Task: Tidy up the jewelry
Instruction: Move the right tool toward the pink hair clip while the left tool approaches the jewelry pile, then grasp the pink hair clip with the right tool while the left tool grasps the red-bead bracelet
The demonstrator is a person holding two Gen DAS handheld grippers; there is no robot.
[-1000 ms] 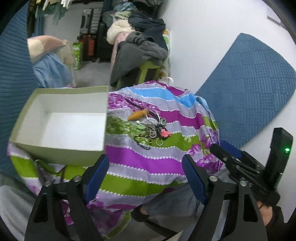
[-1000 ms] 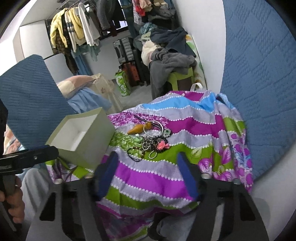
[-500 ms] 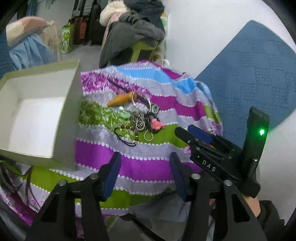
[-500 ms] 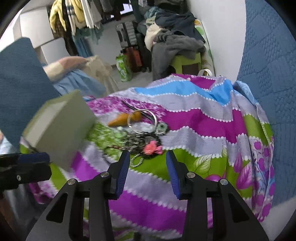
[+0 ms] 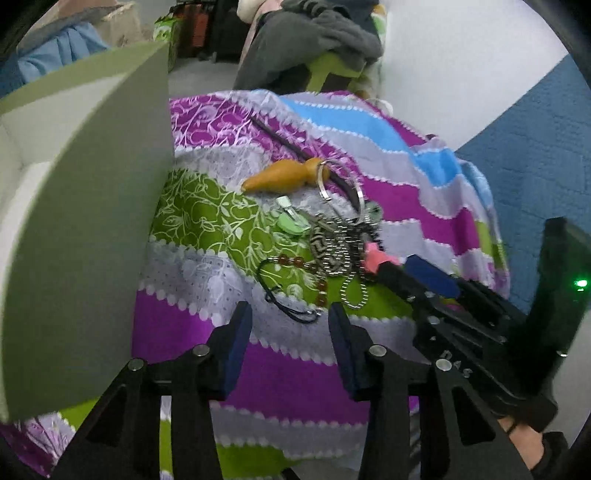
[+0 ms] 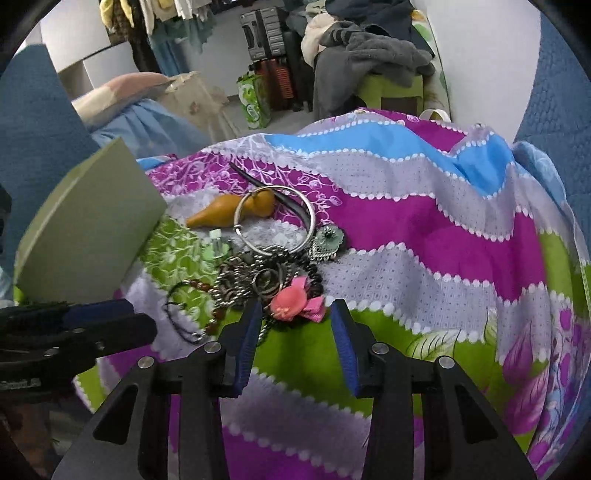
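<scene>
A heap of jewelry lies on the striped cloth (image 5: 280, 373): an orange gourd pendant (image 5: 280, 179), a silver bangle (image 6: 275, 221), brown beads (image 5: 295, 262), a black cord (image 5: 288, 306), metal chains and a pink flower piece (image 6: 295, 308). My left gripper (image 5: 290, 317) hovers at the heap's near edge; its jaws are closing, the black cord lies just at the tips, and no pad presses on it. My right gripper (image 6: 295, 314) stands open with the pink flower between its tips, untouched. The open pale green box (image 5: 85, 240) stands left of the heap.
Blue quilted mats (image 6: 561, 92) lean on the wall at right and left. Behind the cloth stands a green stool (image 6: 391, 88) piled with grey clothes, then suitcases (image 6: 266, 33) and hanging garments. The cloth drops away at its right edge.
Both grippers have come down and forward to the jewelry heap, and both sets of jaws have narrowed. The box now fills the left side of the left wrist view.
</scene>
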